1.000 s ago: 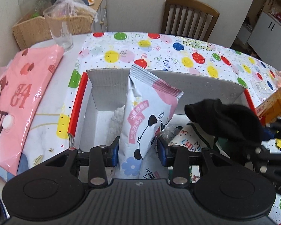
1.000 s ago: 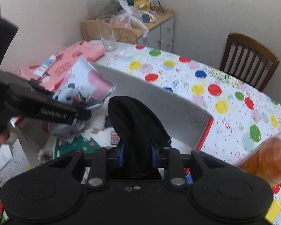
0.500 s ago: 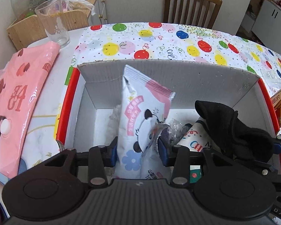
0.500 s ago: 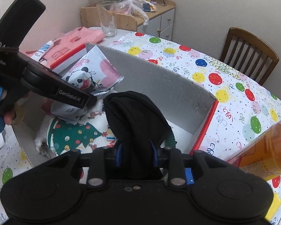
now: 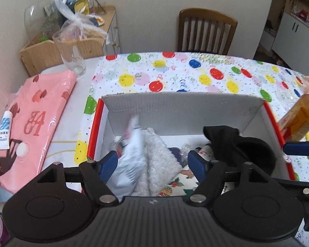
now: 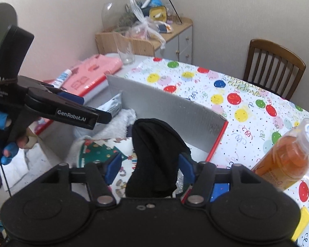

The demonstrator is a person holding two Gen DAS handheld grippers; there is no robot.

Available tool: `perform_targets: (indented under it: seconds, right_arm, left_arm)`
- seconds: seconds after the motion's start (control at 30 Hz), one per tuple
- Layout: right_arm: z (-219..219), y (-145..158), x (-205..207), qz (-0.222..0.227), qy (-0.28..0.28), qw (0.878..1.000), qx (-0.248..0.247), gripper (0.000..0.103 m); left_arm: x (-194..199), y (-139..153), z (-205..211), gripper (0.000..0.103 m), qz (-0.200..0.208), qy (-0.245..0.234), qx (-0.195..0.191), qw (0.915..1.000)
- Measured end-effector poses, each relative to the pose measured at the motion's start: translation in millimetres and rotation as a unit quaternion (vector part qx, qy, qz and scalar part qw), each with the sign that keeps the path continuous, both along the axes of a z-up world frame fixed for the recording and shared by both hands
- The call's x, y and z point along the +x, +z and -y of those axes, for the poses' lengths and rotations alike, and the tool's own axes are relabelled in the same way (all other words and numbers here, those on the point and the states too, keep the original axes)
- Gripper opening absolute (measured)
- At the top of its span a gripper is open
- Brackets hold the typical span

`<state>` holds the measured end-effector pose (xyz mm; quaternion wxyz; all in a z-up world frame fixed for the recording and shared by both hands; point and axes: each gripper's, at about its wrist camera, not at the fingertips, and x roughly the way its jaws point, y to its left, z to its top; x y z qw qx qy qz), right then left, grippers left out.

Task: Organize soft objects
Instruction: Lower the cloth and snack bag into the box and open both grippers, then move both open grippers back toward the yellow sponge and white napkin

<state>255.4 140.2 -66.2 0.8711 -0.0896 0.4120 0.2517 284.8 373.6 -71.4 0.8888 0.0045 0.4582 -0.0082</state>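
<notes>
A red-edged cardboard box (image 5: 175, 107) sits on the balloon-print tablecloth. Inside lie a white tissue pack (image 5: 129, 160), a fluffy white cloth (image 5: 160, 158) and a Christmas-print cloth (image 6: 105, 150). My left gripper (image 5: 152, 166) is open above the box's near side, with the tissue pack loose below it. My right gripper (image 6: 150, 167) is open too, and a black sock (image 6: 156, 156) stands between its spread fingers without being clamped. The sock also shows in the left wrist view (image 5: 237, 144) at the box's right end. The left gripper shows in the right wrist view (image 6: 101, 117).
A pink package (image 5: 35, 111) with a small white tube (image 5: 4, 131) lies left of the box. A drinking glass (image 5: 71, 55) stands behind it. An orange juice bottle (image 6: 288, 156) is at the right. A wooden chair (image 5: 206, 33) and a cluttered cabinet (image 5: 72, 41) stand beyond the table.
My left gripper opened and the tissue pack dropped into the box. My right gripper opened around the black sock, which now rests in the box.
</notes>
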Motion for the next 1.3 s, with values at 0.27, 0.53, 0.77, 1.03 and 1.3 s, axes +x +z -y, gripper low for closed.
perform_targets:
  seconds: [0.27, 0.53, 0.77, 1.03, 1.3]
  right_arm:
    - [21, 28, -26, 0.017, -0.003, 0.999, 0.037, 0.064]
    - [53, 56, -60, 0.054, -0.021, 0.996, 0.062, 0.072]
    - [103, 72, -83, 0.073, -0.06, 0.992, 0.083, 0.076]
    - [173, 74, -109, 0.092, -0.101, 0.987, 0.083, 0.085]
    - [248, 70, -119, 0.094, -0.15, 0.98, 0.085, 0.09]
  left_arm:
    - [-32, 28, 16, 0.074, 0.039, -0.023, -0.01, 0.9989]
    - [-69, 57, 51, 0.075, 0.083, -0.054, -0.026, 0.9947]
    - [-93, 73, 90, 0.075, 0.106, -0.069, -0.026, 0.9916]
    - [-107, 75, 155, 0.085, 0.111, -0.091, -0.047, 0.9885]
    - [-112, 68, 233, 0.093, 0.114, -0.125, -0.068, 0.9833]
